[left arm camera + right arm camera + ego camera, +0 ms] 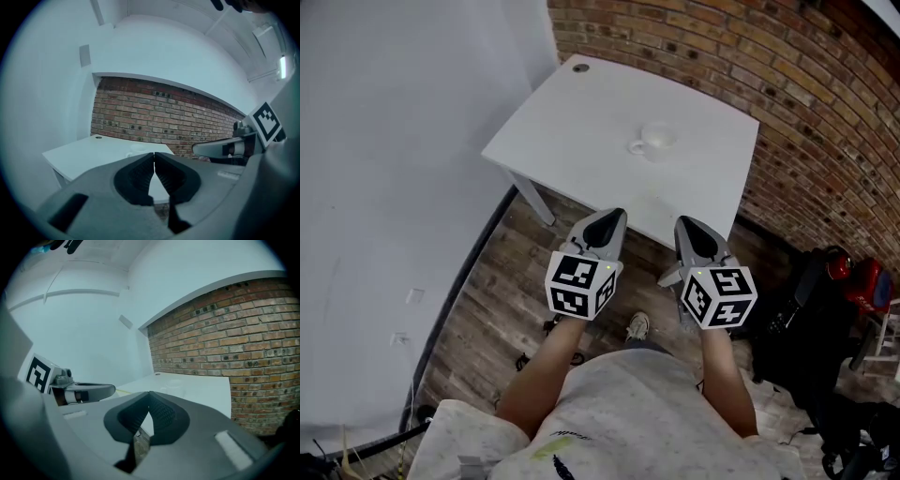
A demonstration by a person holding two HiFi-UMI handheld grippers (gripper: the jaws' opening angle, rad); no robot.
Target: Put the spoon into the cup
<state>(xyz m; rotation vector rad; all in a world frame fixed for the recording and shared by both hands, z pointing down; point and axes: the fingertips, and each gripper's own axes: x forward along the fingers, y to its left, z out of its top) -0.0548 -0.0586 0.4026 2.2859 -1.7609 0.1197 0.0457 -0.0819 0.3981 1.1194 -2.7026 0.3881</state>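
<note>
White table [581, 131]: stands on a wood-plank floor [492, 300], with a white wall [394, 141] along its left side and a brick wall [825, 112] behind and to its right. Cup [657, 138]: white, upright on the table top, right of its middle, handle turned toward the table's left side. Spoon: not made out with any certainty in any view. Small dark round fitting [580, 67]: set in the table's far left corner. Left gripper [617, 215]: held in the air off the table's near edge, tips pointing toward the table, jaws pressed together with nothing between them. Right gripper [683, 223]: level with the left one and just beside it, also short of the table's near edge, jaws likewise closed tip to tip and empty. Both grippers are well apart from the cup. Shoe [637, 326]: on the floor below the grippers, on the near side of the table.
</note>
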